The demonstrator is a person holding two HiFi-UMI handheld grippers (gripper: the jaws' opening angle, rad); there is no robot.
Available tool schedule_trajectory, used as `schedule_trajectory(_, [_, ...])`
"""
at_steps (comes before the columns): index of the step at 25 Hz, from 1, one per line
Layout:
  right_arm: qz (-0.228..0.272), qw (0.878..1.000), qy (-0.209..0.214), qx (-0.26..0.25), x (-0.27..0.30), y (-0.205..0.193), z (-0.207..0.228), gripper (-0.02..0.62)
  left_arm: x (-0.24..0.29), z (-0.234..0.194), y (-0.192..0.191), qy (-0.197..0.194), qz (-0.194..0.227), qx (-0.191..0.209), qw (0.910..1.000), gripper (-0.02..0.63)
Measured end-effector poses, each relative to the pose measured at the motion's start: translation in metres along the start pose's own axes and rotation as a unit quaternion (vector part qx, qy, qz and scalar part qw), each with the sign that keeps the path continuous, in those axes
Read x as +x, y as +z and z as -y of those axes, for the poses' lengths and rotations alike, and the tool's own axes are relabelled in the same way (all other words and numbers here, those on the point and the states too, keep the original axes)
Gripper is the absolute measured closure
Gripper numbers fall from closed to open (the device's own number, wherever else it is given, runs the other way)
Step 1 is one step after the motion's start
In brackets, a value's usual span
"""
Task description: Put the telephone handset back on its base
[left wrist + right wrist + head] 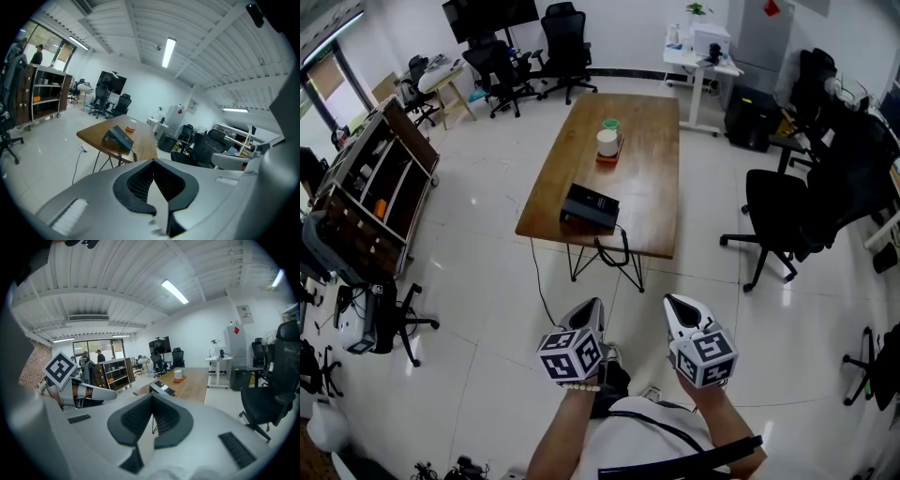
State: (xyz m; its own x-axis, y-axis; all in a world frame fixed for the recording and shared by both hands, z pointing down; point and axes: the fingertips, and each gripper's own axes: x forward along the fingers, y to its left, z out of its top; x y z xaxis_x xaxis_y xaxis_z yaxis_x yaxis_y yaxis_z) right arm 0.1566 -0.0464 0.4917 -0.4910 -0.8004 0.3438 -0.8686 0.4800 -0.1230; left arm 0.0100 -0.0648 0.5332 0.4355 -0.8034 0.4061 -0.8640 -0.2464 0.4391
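A black telephone (589, 208) sits near the front edge of a wooden table (652, 178), well ahead of me. Its cord (616, 251) hangs over that edge. I cannot make out the handset apart from the base at this distance. The telephone also shows small in the left gripper view (119, 137) and the right gripper view (162, 387). My left gripper (589, 309) and right gripper (678, 307) are held side by side close to my body, far short of the table. Both are shut with nothing between the jaws (152, 162) (152, 398).
A white cup on an orange coaster (607, 143) stands further back on the table. A black office chair (780, 220) is at the table's right and a wooden shelf unit (380, 183) at the left. More chairs (565, 49) and a white desk (703, 56) stand behind.
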Motion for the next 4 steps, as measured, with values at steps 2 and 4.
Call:
schedule_trajectory(2, [0.001, 1.0, 0.001, -0.002, -0.0017, 0.001, -0.0026, 0.593, -0.0035, -0.0015, 0.0024, 0.002, 0.007, -0.006, 1.0, 0.601])
schedule_trajectory(4, [0.003, 1.0, 0.001, -0.004, -0.0029, 0.0031, -0.0054, 0.592, -0.0073, -0.0036, 0.0061, 0.005, 0.017, -0.011, 0.9998, 0.601])
